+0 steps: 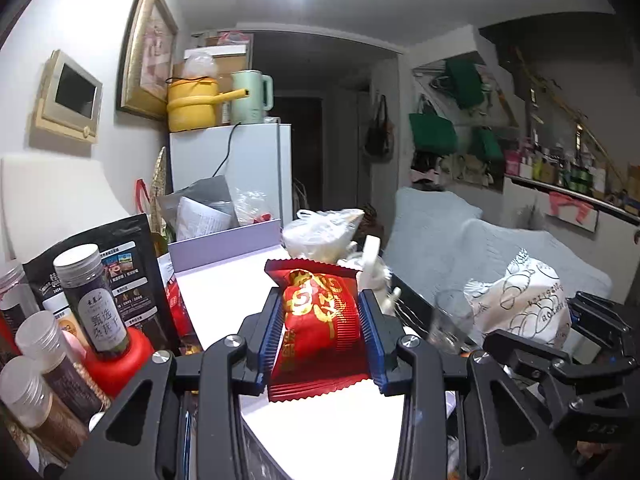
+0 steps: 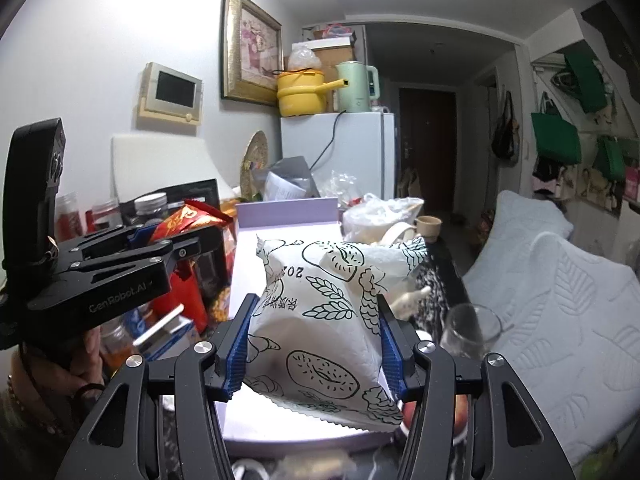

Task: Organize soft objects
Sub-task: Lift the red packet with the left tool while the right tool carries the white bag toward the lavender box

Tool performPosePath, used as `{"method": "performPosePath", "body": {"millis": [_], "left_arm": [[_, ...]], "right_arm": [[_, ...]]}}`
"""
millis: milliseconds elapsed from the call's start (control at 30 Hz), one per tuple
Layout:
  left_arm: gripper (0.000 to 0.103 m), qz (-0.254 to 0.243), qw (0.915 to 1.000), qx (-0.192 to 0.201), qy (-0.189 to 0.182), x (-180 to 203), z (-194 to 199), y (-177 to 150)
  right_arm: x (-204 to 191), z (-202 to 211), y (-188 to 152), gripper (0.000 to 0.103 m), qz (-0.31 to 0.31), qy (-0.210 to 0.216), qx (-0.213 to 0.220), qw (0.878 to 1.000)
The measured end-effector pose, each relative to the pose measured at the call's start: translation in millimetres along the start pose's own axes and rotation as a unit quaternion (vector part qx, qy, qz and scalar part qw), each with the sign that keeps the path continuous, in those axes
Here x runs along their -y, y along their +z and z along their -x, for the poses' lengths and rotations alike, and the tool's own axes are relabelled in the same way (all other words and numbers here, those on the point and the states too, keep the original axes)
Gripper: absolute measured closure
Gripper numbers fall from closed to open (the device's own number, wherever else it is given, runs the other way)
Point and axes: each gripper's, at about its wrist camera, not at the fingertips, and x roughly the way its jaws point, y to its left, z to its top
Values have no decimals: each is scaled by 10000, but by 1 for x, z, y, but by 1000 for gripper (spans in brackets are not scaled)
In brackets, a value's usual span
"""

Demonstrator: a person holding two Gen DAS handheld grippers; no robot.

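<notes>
Red packet [image 1: 316, 320] sat clamped at its waist in the left gripper [image 1: 320, 320], long axis pointing ahead, over the white box [image 1: 224, 304]. The right gripper [image 2: 316, 340] pinched the printed white bag [image 2: 320, 320] midway, top forward, likely so both clear the clutter.

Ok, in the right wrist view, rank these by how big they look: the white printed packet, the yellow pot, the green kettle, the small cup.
1. white printed packet, though it sits closest to the lens in the right gripper
2. yellow pot and green kettle: too alike to rank
3. small cup
</notes>
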Motion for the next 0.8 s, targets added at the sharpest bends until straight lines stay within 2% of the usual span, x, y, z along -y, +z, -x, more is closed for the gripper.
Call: {"method": "performPosePath", "body": {"millis": [333, 633, 800], "left_arm": [[66, 268, 9991, -89, 327, -23, -56, 1], [66, 337, 9947, -765, 603, -35, -118, -30], [66, 230, 9914, -1104, 662, -36, -139, -44]], "right_arm": [[10, -55, 18, 49, 42, 228, 121, 9997], [20, -100, 10, 49, -72, 238, -208, 9995], [25, -120, 1, 49, -79, 202, -450, 9988]]}}
